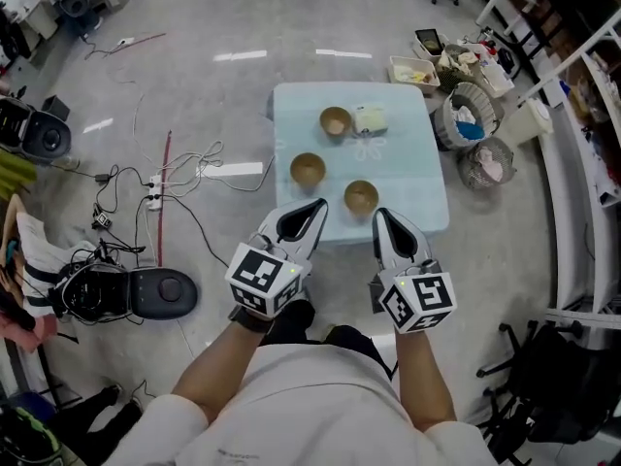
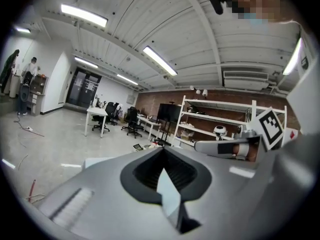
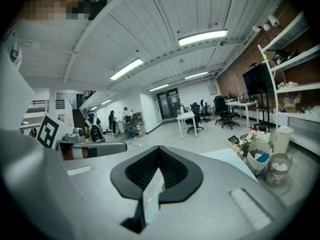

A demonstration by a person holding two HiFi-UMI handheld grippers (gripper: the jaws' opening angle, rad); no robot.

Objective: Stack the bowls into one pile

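Observation:
Three brown bowls stand apart on the pale blue table (image 1: 417, 183): one at the back (image 1: 336, 121), one in the middle left (image 1: 308, 170), one near the front (image 1: 361, 197). My left gripper (image 1: 315, 205) hovers at the table's front edge, just short of the middle bowl, with its jaws shut and nothing in them. My right gripper (image 1: 380, 214) hangs beside the front bowl, also shut and empty. Both gripper views look out over the room, showing the left gripper (image 2: 162, 150) and the right gripper (image 3: 159, 149) with their tips meeting; no bowl shows there.
A white object (image 1: 370, 119) sits next to the back bowl. Baskets (image 1: 471, 115) and bins crowd the floor right of the table. Cables and a power strip (image 1: 153, 190) lie on the floor at left, near a black device (image 1: 146, 292). A black chair base (image 1: 543, 377) is at lower right.

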